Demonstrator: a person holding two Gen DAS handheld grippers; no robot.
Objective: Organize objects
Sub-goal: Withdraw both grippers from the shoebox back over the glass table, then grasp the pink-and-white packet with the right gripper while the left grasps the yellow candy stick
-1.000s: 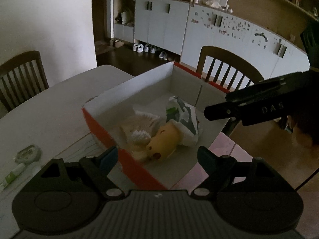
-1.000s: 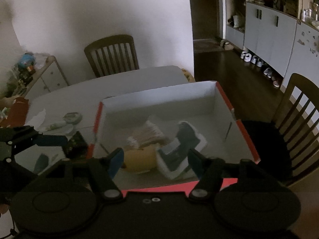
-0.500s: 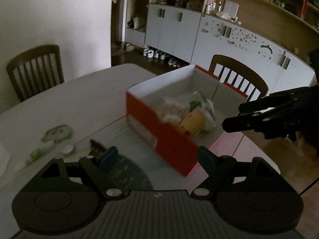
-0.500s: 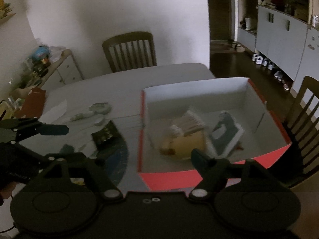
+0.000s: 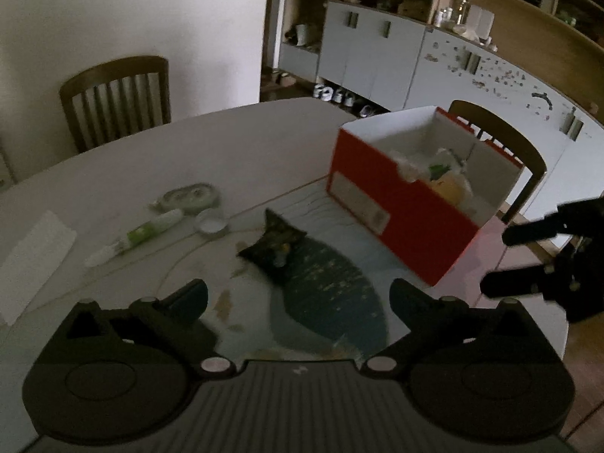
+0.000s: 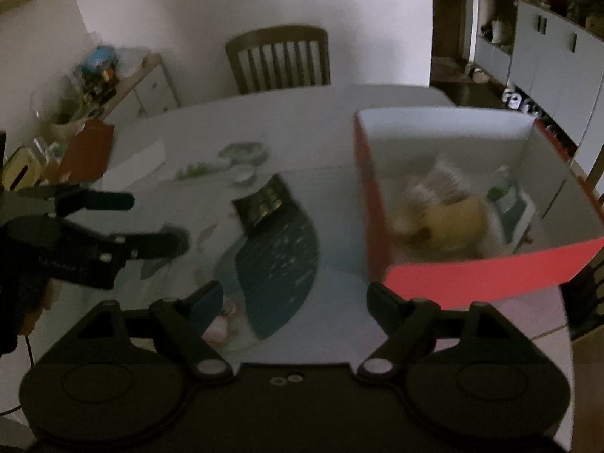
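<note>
White table (image 5: 264, 143) — red box (image 5: 400, 219) near right edge; both tools (image 5: 298, 294) (image 6: 292, 294) wide, empty

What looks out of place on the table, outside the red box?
A small dark packet lies loose on the table mat, and a green-and-white tube, a small round lid and an oval case are scattered beyond it. Nothing looks spilled.

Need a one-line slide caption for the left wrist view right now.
Open left claw above the table, dark packet ahead, red box of items at right, open right claw beside it.
</note>
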